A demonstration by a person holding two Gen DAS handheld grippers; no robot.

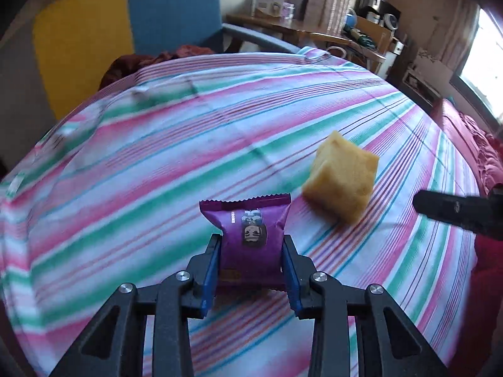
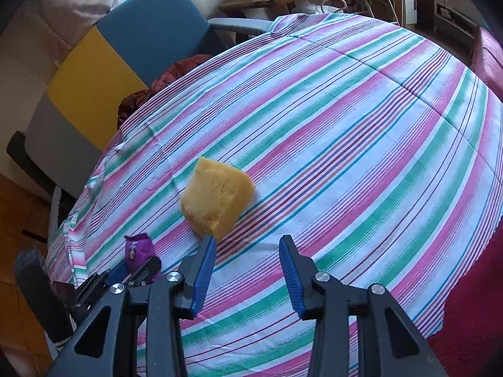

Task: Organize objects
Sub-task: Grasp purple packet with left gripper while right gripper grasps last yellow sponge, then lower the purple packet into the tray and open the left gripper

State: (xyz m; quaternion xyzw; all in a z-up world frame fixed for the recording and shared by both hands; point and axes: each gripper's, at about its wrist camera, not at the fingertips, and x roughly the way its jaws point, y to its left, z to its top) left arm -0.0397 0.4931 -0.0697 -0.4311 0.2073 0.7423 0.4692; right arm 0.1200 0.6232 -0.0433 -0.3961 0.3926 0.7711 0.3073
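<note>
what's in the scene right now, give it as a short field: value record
surface: striped cloth covering the table
left gripper: shut on the purple snack packet, packet upright between the blue pads
right gripper: open, holding nothing
yellow sponge block: on the cloth, just ahead of the right gripper's left fingertip; contact cannot be told
packet vs sponge: apart, sponge to the right of the packet in the left wrist view
background: blue and yellow chair
</note>
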